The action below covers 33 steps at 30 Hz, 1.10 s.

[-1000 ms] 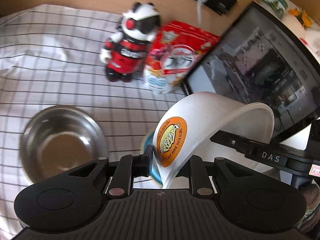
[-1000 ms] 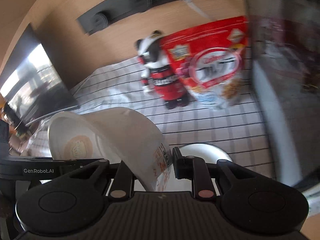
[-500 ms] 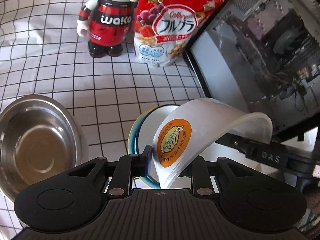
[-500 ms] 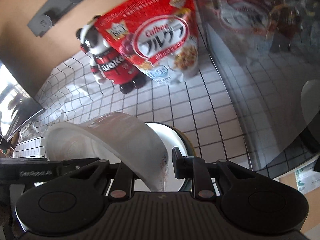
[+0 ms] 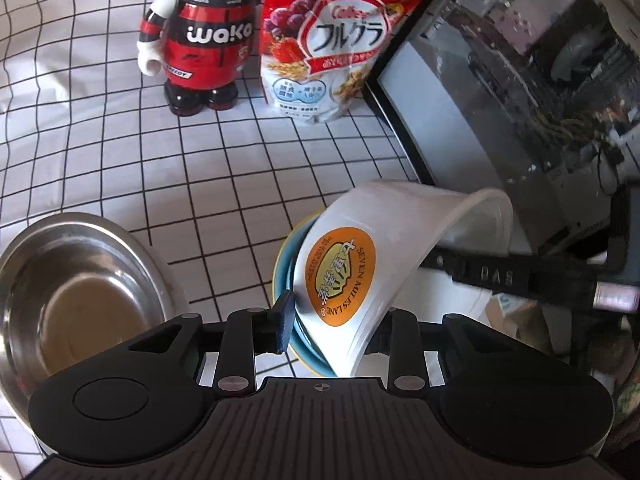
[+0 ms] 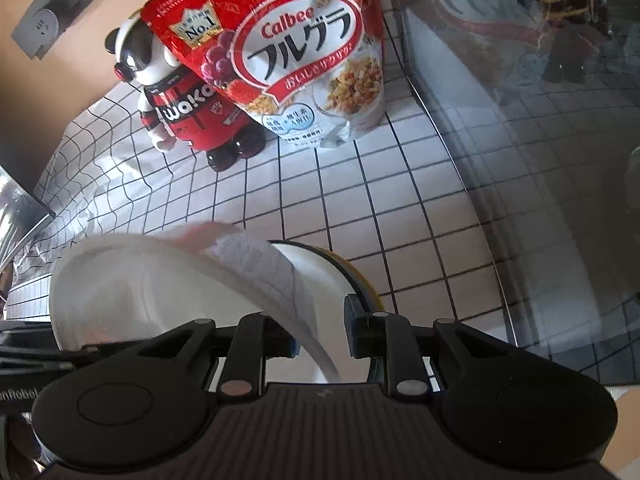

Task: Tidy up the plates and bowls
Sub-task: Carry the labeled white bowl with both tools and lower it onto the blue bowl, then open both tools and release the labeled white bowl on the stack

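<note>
Your left gripper point(image 5: 332, 330) is opening. The white plastic bowl with the orange sticker point(image 5: 384, 248) sits tilted between its jaws, and there is a gap at the blue left pad. Your right gripper point(image 6: 320, 332) is clenched on the other side of the same bowl point(image 6: 168, 280). The bowl hangs over a blue-rimmed bowl point(image 5: 285, 264) on the tabletop with the white checked cloth point(image 5: 100, 152).

The glass-sided computer case point(image 5: 520, 92) stands very close on the right, so there is little room there. Toward the back there is open cloth up to the red and black panda robot toy point(image 5: 204, 36) and the red cereal bag point(image 5: 332, 40).

Only your left view shows the shiny steel bowl point(image 5: 76, 296), near the left edge. Only your right view shows a yellow rim point(image 6: 360, 276) under the white bowl and the grey power strip point(image 6: 60, 8) on the wooden wall.
</note>
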Motion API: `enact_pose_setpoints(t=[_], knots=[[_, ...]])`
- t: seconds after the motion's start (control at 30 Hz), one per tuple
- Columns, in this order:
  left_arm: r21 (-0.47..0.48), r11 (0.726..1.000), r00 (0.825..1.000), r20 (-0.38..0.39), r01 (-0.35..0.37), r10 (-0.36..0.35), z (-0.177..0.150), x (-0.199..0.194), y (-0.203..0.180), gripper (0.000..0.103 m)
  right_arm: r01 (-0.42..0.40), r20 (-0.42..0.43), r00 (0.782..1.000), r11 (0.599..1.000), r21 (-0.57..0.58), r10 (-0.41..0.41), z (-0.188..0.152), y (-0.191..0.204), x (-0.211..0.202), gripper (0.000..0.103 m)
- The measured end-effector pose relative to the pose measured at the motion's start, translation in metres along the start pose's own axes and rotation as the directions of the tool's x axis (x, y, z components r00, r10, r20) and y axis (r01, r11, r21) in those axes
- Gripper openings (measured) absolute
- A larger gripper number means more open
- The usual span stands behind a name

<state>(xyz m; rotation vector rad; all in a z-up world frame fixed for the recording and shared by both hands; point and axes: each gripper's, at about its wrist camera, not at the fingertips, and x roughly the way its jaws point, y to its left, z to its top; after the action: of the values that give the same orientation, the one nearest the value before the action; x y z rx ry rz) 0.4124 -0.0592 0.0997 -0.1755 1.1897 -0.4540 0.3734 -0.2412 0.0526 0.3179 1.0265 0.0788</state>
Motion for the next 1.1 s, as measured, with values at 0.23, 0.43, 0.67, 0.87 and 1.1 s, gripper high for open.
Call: enact_pose_setpoints(t=[0.23, 0.43, 0.67, 0.87, 1.1], knots=[[-0.048, 0.999, 1.0, 0.005, -0.007, 0.007, 0.02, 0.013, 0.007, 0.032, -0.005, 0.045, 0.999, 0.999, -0.036, 0.006, 0.0, 0.003, -0.023, 0.023], [0.005, 0.999, 0.998, -0.029, -0.052, 0.052, 0.03, 0.039, -0.004, 0.03, 0.025, 0.07, 0.997, 1.0, -0.003, -0.025, 0.002, -0.008, -0.029, 0.029], [0.035, 0.995, 0.994, -0.054, -0.093, 0.095, 0.031, 0.05, -0.002, 0.03, 0.039, 0.064, 0.997, 0.999, 0.01, -0.04, 0.004, -0.01, -0.019, 0.031], [0.066, 0.993, 0.995, 0.003, -0.095, 0.095, 0.026, 0.023, -0.005, 0.03, 0.083, 0.051, 0.995, 0.996, 0.014, -0.083, 0.007, -0.014, 0.003, 0.031], [0.085, 0.992, 0.996, 0.027, -0.089, 0.087, 0.021, 0.01, -0.011, 0.03, 0.091, 0.043, 0.995, 0.996, -0.002, -0.091, 0.005, -0.012, 0.008, 0.031]])
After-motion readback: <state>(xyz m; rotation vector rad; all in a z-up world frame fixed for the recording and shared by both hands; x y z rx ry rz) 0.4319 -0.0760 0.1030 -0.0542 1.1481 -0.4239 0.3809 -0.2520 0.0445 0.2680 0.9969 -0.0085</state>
